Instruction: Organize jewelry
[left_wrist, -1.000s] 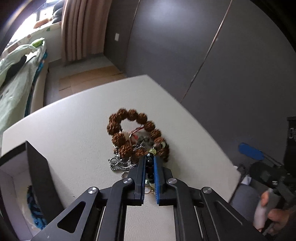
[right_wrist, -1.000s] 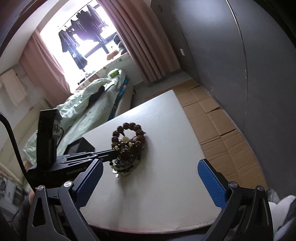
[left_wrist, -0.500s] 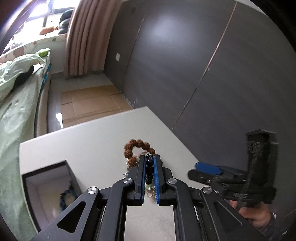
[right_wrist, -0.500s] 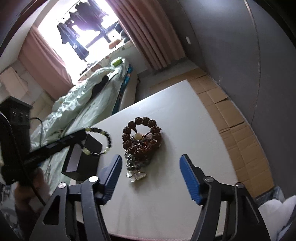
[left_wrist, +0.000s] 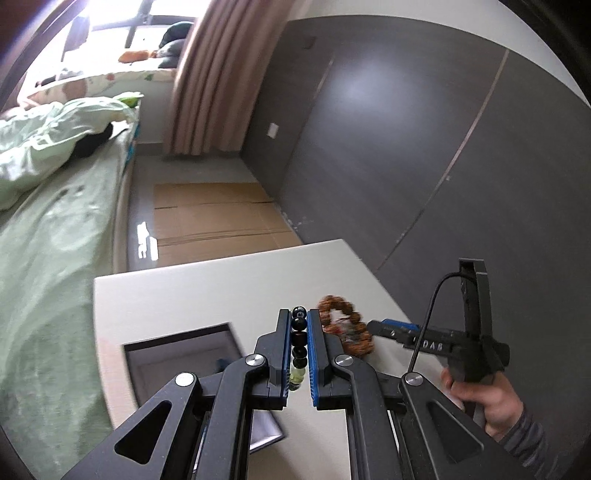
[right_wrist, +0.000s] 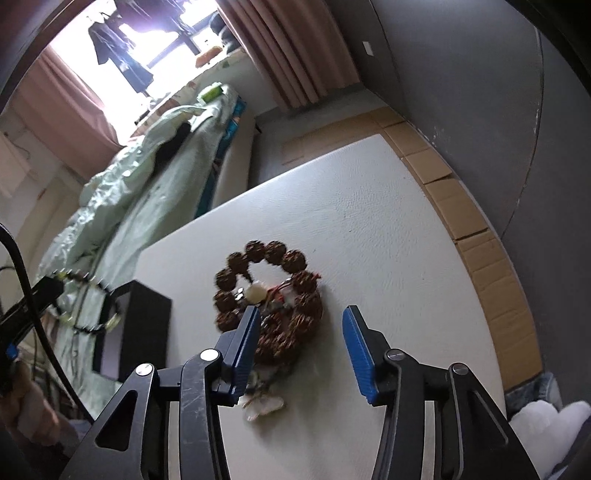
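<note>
Left gripper (left_wrist: 299, 345): centre frame, fingers clamped on dark bead bracelet (left_wrist: 299, 334).
Right gripper (right_wrist: 299, 349): fingers spread wide over brown seed-bead bracelet (right_wrist: 267, 295).
Black box (left_wrist: 177, 354): lower left, contents unclear.

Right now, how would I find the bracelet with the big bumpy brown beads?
Look at the white table next to the bed. Near its middle lies a pile of jewelry, just in front of the open right gripper and to the right of the black box. The brown bead bracelet is the biggest ring there, made of chunky, rough, dark brown beads, unlike the slim dark strand held by the left gripper.
</note>
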